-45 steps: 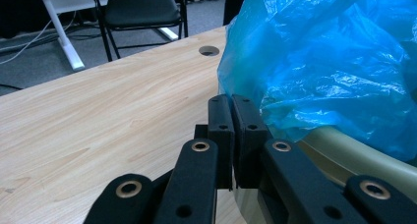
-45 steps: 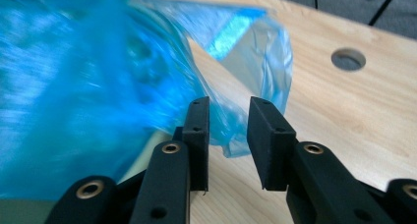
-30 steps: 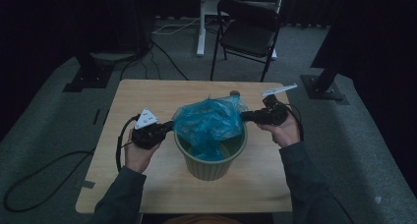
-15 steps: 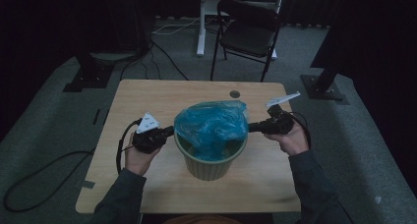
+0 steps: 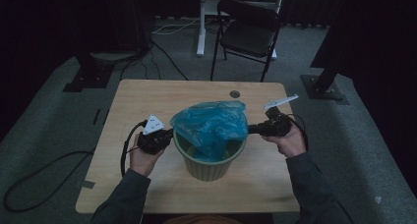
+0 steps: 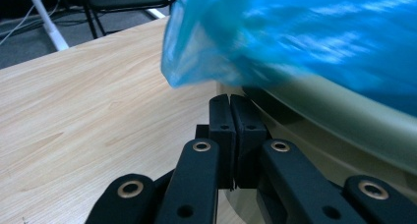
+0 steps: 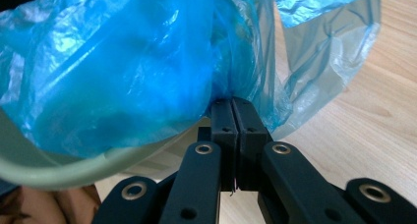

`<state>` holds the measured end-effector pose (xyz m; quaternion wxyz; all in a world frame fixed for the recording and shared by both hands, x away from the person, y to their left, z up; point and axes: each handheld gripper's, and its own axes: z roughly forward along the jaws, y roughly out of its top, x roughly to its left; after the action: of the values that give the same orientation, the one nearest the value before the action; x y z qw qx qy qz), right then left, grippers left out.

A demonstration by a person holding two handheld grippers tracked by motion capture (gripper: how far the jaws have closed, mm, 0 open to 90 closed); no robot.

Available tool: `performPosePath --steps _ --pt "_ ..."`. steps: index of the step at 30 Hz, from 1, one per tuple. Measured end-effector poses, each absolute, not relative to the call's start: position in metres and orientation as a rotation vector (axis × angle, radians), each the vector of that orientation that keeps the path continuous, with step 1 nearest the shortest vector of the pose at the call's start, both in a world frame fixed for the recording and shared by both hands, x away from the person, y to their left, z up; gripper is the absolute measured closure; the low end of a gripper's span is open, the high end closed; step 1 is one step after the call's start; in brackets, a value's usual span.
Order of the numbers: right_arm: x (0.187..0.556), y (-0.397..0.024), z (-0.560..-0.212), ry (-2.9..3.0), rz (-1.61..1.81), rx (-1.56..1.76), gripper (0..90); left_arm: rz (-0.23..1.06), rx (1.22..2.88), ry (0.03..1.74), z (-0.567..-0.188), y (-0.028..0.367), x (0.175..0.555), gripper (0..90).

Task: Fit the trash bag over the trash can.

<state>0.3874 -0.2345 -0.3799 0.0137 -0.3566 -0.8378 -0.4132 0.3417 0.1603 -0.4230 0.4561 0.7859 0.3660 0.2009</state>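
Here both tongs, left [image 5: 169, 134] and right [image 5: 252, 130], clench the blue bag [image 5: 211, 123] stretched between them

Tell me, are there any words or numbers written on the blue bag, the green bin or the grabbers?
None: no words, numbers or signs can be read.
Blue bag: plain plastic, no print.
Green bin: plain wall, no label.
Left gripper and right gripper: plain black, no markings.
Table: bare wood grain.

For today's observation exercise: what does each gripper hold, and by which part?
The right gripper is shut on the blue plastic bag at its edge. The left gripper is shut beside the bag's rim; whether it pinches the film cannot be told.
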Motion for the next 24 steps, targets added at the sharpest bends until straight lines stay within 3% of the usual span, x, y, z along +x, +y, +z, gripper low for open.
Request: performPosePath --steps 6,8,15,24 --pt "0.397 -0.226 -0.379 -2.627 -1.279 -1.151 88.0 0.482 1.921 0.937 -0.424 0.164 0.351 85.1" --pt "0.399 -0.227 -0.379 -2.628 -1.278 -1.159 83.5 0.48 1.912 0.942 -0.424 0.168 0.352 79.2" --pt "0.394 -0.244 -0.374 -2.616 -1.326 -1.219 70.6 0.52 1.877 0.945 -0.414 0.192 0.34 73.2" --pt "0.38 -0.242 -0.37 -2.647 -1.317 -1.144 67.7 0.592 1.823 0.862 -0.393 0.202 0.327 66.7"
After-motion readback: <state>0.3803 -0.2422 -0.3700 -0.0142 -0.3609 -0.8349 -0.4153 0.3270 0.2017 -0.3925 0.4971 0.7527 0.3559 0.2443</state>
